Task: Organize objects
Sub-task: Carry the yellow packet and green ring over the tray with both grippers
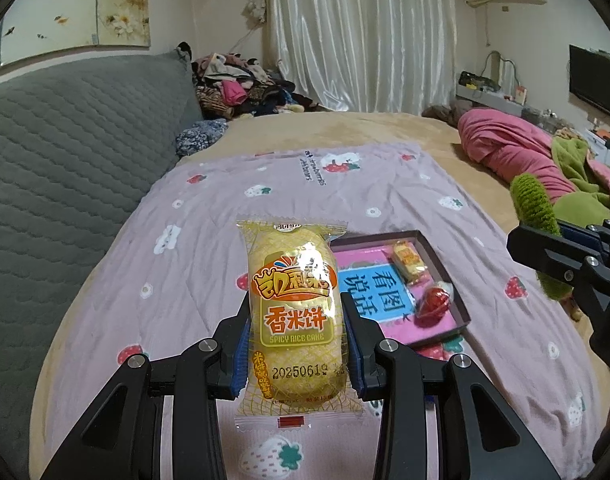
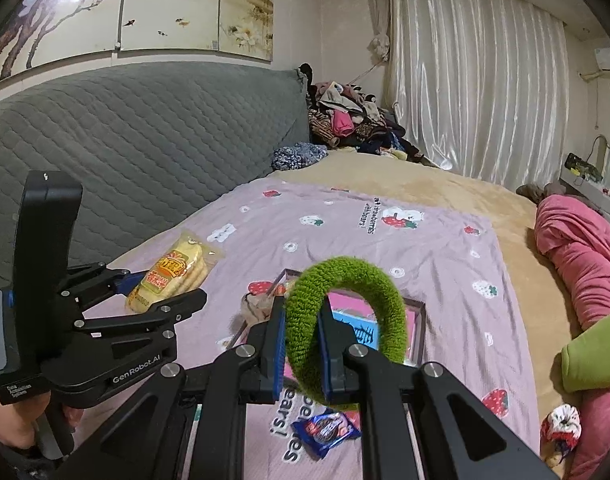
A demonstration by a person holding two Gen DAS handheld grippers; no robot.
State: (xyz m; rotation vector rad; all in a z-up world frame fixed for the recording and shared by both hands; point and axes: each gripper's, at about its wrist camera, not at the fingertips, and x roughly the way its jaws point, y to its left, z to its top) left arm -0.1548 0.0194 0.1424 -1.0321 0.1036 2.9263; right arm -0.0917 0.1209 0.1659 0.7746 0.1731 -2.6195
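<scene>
yellow-gold rice cake pack point(image 1: 295, 316) | fuzzy green ring point(image 2: 345, 328) | lilac strawberry-print blanket point(image 1: 185, 264)

From my remote seat I count one rice cake packet point(image 1: 295, 312), one green fuzzy ring point(image 2: 345, 328), and one shallow box point(image 1: 445, 256). Inside that box I make out two small snacks: one yellow wrapped cake point(image 1: 409, 262) and one red wrapped sweet point(image 1: 435, 306). I also count one blue snack packet point(image 2: 325, 430) on the bed.
</scene>
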